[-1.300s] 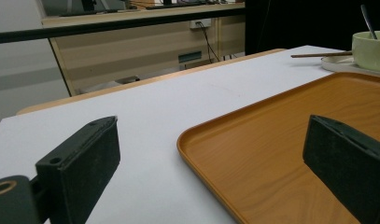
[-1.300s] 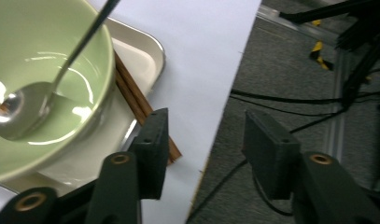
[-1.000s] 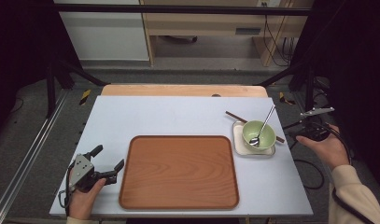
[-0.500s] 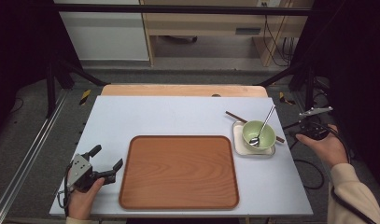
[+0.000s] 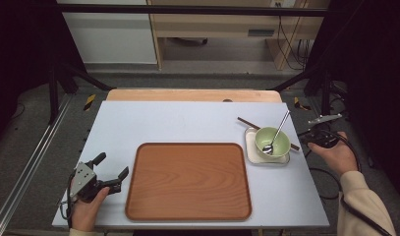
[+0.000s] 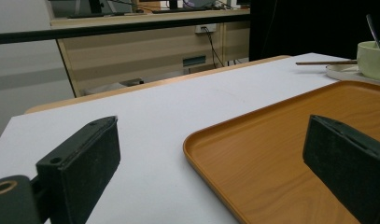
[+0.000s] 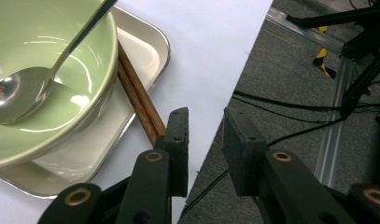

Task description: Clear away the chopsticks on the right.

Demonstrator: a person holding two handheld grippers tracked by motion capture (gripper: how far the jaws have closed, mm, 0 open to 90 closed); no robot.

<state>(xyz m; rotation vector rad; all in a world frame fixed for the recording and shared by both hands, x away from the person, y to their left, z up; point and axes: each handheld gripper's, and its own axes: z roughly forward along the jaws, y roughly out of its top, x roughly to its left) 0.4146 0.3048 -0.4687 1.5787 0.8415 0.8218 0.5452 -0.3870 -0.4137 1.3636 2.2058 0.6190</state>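
The two brown chopsticks (image 7: 138, 100) lie side by side across the cream plate (image 7: 145, 44), under the green bowl (image 7: 47, 84); their long axis runs diagonally, the near ends toward the tabletop (image 5: 187, 120) edge. The right gripper (image 7: 204, 135) points down beside those ends, its jaws just narrowing, with nothing between. The left gripper (image 5: 110, 169) rests released beside the one tray (image 5: 187, 182).

spoon (image 5: 275, 136) in bowl (image 5: 272, 141) – bowl on plate (image 5: 251, 151) | tray (image 5: 187, 181) left
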